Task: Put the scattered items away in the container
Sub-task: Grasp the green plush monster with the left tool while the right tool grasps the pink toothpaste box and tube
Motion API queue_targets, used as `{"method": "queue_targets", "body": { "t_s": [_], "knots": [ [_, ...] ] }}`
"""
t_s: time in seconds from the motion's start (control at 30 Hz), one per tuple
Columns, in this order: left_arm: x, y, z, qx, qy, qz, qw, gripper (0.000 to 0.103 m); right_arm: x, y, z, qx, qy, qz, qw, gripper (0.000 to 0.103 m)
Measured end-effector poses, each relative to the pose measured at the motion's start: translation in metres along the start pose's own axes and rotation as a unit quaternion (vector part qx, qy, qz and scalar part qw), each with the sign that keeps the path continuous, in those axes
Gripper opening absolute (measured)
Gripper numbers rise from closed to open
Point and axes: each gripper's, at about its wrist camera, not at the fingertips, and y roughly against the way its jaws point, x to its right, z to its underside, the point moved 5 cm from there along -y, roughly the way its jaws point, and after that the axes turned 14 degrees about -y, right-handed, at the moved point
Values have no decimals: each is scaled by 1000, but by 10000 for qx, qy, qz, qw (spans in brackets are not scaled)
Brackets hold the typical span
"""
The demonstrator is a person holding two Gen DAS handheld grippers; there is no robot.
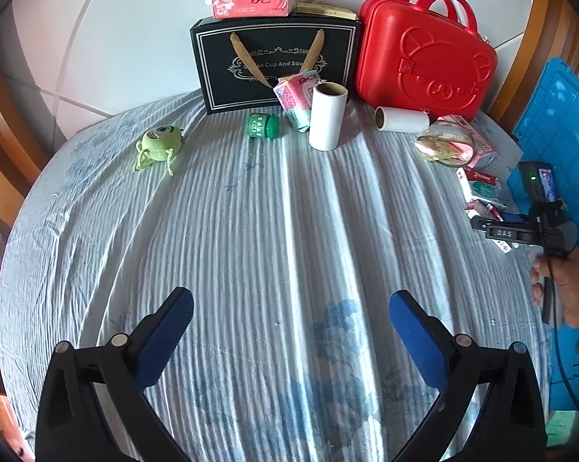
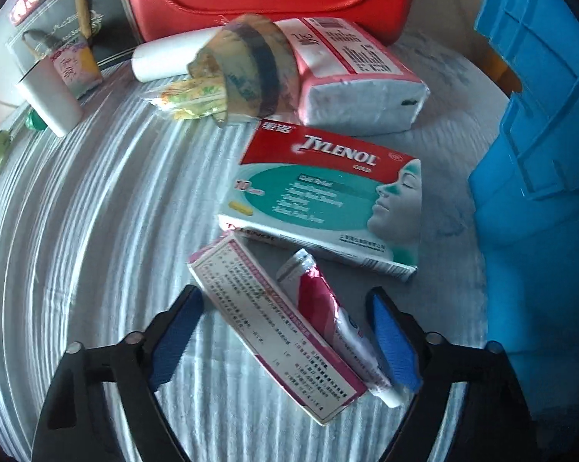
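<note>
Right claw (image 2: 285,327) at the frame's bottom, fingers apart around a pink box (image 2: 274,331) and tube (image 2: 335,319) — pads not pressing. Blue container (image 2: 539,134) at right edge. Left claw (image 1: 291,331) spread wide over bare bedsheet (image 1: 251,231).

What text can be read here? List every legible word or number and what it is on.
"TYLENOL": medicine box, top and front edge.
"10": same box, left side.
"Cup And Sau...": black gift box, partly hidden.
"DAS": right gripper.
Chinese characters: pink tissue pack.
Too small or blurred: pink-edged carton, tube, green jar.
</note>
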Motion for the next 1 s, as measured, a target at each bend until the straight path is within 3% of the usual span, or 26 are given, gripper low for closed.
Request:
{"method": "queue_targets", "body": {
  "t_s": [0.03,0.1,0.17,0.43,0.63,1.0],
  "knots": [
    [-6,-5,1,-25,37,-35,10000,103,-5,2,1,-7,86,-51,9999,55],
    [-22,-16,4,-78,111,-155,9998,103,-10,5,3,-23,138,-130,9998,43],
    [-38,-26,5,-128,196,-251,9994,103,-9,7,5,-71,6,-286,9996,39],
    [-100,-55,-12,-103,509,-647,9966,103,-12,10,15,-167,-192,-389,9989,37],
    [-159,-87,-49,227,919,-856,9918,103,-19,11,19,-190,-134,-274,9994,38],
    [-212,-174,-109,435,879,-1011,9900,103,-26,10,26,74,-40,-92,9999,38]
  ]
}}
